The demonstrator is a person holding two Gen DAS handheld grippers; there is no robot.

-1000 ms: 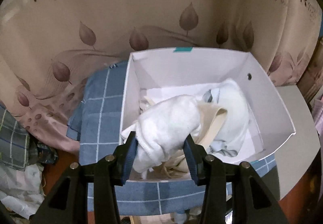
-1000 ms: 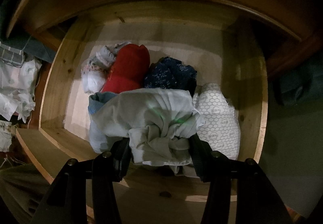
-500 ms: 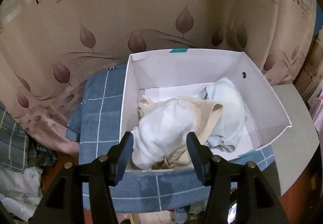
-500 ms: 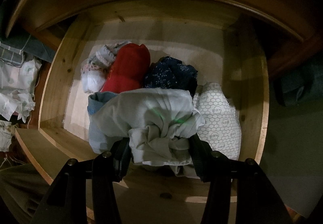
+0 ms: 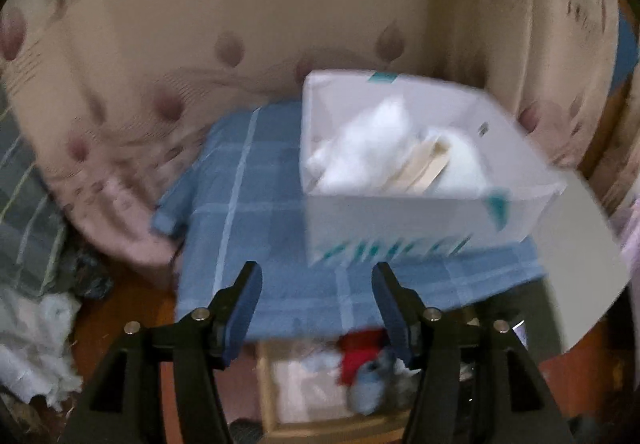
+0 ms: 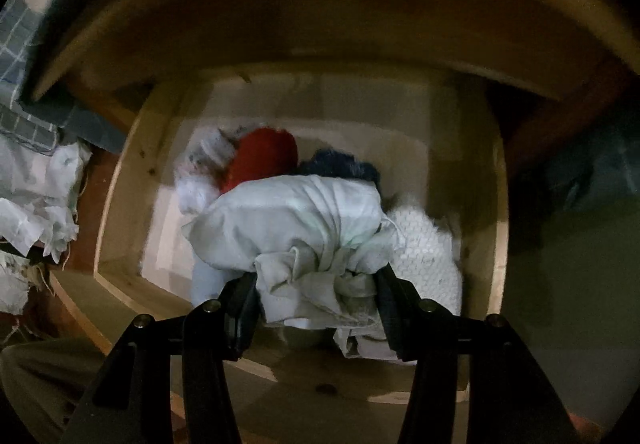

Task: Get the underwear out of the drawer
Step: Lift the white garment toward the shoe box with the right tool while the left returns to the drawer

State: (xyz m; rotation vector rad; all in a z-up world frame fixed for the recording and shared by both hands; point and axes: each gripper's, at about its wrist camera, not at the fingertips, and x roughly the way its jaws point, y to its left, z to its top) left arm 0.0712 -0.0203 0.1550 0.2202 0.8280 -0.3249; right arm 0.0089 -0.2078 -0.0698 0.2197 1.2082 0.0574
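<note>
Your left tongs [image 5: 316, 302] are opening and hold nothing; they hang over the blue checked cloth [image 5: 256, 211], just in front of the white box [image 5: 424, 219]. That box sits on the cloth and has white underwear [image 5: 368, 147] piled inside. Your right tongs [image 6: 316, 298] are clenched on a pale bundle of underwear [image 6: 296, 219], which is over the wooden drawer [image 6: 120, 203]. Behind the bundle, in the drawer, lie a red piece [image 6: 264, 155], a dark blue piece [image 6: 340, 167] and a white dotted piece [image 6: 424, 248].
</note>
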